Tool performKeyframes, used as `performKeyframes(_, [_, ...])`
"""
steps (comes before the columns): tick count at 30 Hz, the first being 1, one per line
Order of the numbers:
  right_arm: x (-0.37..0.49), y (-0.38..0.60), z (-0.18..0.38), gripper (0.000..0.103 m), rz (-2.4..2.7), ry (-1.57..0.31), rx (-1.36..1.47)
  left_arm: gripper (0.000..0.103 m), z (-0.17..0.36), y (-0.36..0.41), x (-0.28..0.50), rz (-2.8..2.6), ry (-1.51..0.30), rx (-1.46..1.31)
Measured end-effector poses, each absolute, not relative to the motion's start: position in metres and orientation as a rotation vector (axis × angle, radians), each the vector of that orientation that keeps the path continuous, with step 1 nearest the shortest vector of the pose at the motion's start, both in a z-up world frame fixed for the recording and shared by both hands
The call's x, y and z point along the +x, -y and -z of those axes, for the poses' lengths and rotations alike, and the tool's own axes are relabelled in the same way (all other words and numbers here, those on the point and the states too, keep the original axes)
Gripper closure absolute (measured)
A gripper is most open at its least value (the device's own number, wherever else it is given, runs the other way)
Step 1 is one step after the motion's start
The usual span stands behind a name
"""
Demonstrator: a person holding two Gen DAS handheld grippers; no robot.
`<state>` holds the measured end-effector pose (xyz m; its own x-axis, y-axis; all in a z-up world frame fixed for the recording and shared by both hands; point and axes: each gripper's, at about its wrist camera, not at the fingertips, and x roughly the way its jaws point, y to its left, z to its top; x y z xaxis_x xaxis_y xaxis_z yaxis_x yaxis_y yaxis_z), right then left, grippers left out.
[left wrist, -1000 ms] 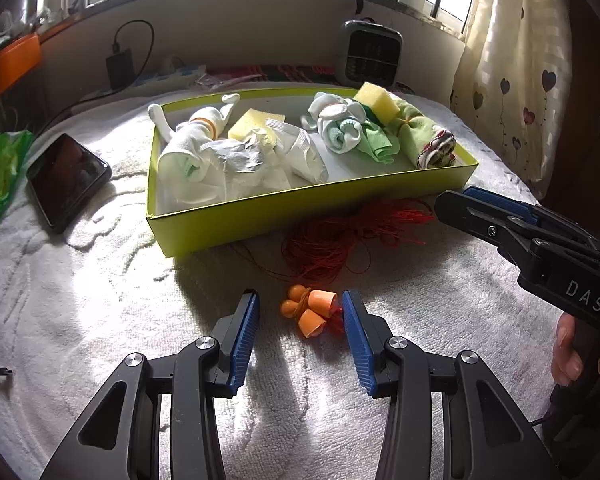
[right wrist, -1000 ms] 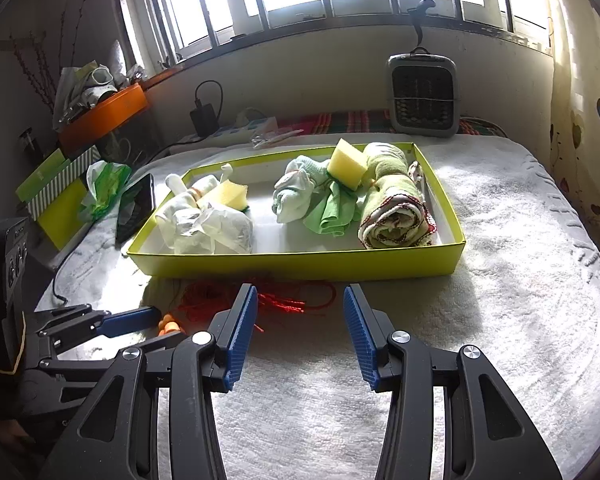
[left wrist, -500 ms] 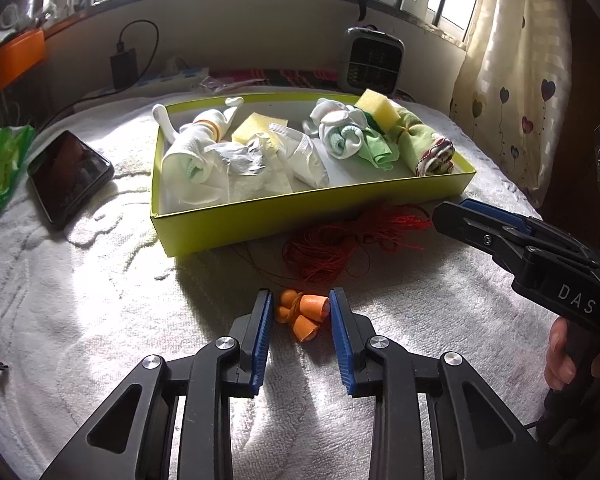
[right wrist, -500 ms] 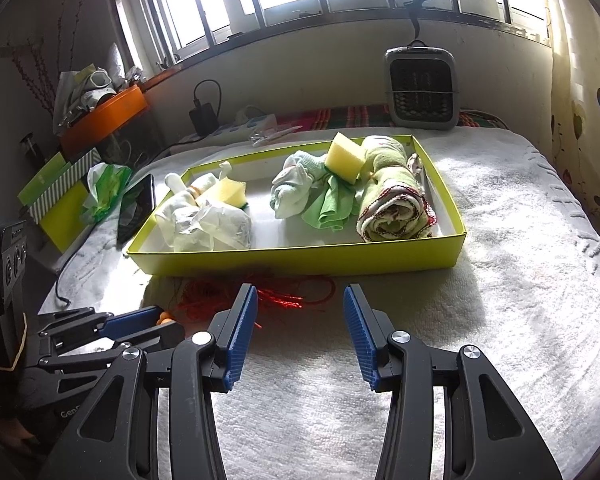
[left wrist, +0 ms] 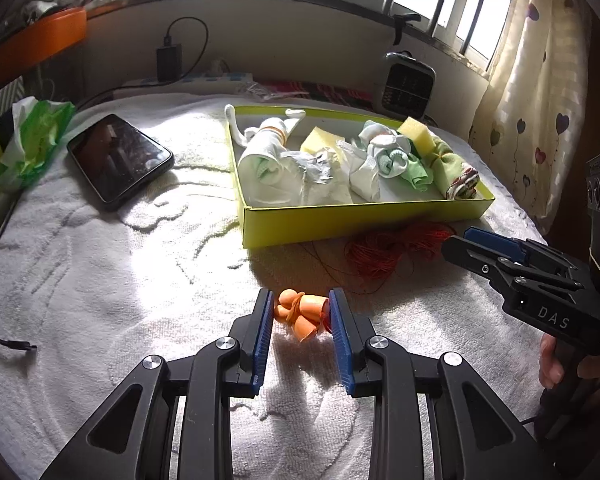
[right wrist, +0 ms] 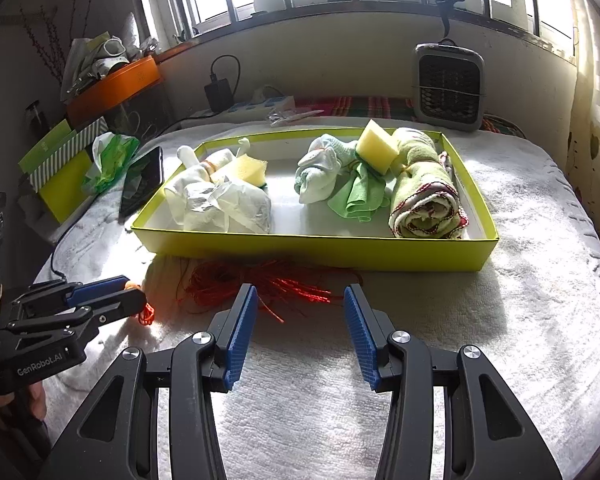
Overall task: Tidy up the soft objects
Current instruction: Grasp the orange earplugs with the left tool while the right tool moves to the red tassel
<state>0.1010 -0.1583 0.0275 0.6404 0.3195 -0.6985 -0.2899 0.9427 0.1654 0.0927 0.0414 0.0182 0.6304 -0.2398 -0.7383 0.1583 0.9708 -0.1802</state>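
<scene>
My left gripper (left wrist: 301, 309) is shut on a bundle of orange foam earplugs (left wrist: 300, 312), held just above the white towel; it also shows in the right wrist view (right wrist: 112, 298). A yellow-green tray (left wrist: 340, 222) holds rolled socks, yellow sponges (right wrist: 376, 146), a green cloth (right wrist: 358, 194) and a rolled towel (right wrist: 424, 200). A tangle of red string (right wrist: 260, 284) lies on the towel in front of the tray. My right gripper (right wrist: 300, 320) is open and empty, hovering just behind the string; it shows at the right of the left wrist view (left wrist: 500, 254).
A black phone (left wrist: 118, 156) and a green plastic bag (left wrist: 32, 144) lie left of the tray. A small grey heater (right wrist: 450, 84) stands behind it. A cable with a loose plug (left wrist: 18, 346) runs along the left edge. White towel (right wrist: 540, 320) covers the surface.
My left gripper closed its fingers onto the orange earplugs and lifted slightly while turning left. The right gripper stayed open, nearly still.
</scene>
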Motion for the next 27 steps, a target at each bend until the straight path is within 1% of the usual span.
performKeyframes(9, [0.11, 0.144, -0.02, 0.056, -0.358, -0.855, 0.006, 0.076, -0.015, -0.068, 0.095, 0.189, -0.86, -0.15])
performKeyframes(26, [0.121, 0.126, -0.016, 0.056, -0.417, -0.877, 0.032, 0.076, -0.008, -0.075, 0.099, 0.209, -0.875, -0.19])
performKeyframes(27, [0.121, 0.125, -0.016, 0.06, -0.413, -0.878, 0.029, 0.076, -0.008, -0.075, 0.099, 0.212, -0.874, -0.194])
